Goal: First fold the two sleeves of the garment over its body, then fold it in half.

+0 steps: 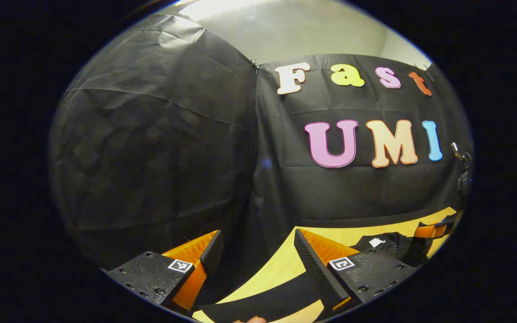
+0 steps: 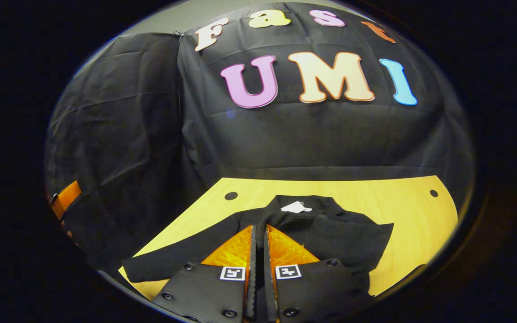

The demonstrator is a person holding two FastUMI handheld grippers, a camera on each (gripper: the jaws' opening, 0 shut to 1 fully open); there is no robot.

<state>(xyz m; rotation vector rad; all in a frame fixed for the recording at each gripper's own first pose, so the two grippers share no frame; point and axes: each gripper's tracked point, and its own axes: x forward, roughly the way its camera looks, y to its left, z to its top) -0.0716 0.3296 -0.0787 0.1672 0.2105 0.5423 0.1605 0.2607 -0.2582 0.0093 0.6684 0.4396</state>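
Now, in the right gripper view, one black short-sleeved garment [image 2: 330, 233] lies flat on the yellow wooden tabletop [image 2: 411, 211], in the lower middle of the frame. Its collar, with a white label [image 2: 297, 207], points toward the black cloth wall [image 2: 119, 134] at the back, so its long axis runs from the near edge away toward that wall. One sleeve stretches toward the lower left of the frame, the other spreads toward the right. The right gripper [image 2: 259, 233] hangs over the garment's body with its two fingers nearly together, a thin gap between them; I cannot tell whether any cloth is caught there. Two dark round holes mark the tabletop near its far edge.

In the left gripper view, the left gripper [image 1: 256, 244] sits at the bottom of the frame with its fingers spread wide and nothing between them. A black sleeve lies on the table below them. The garment's collar shows at the lower right.
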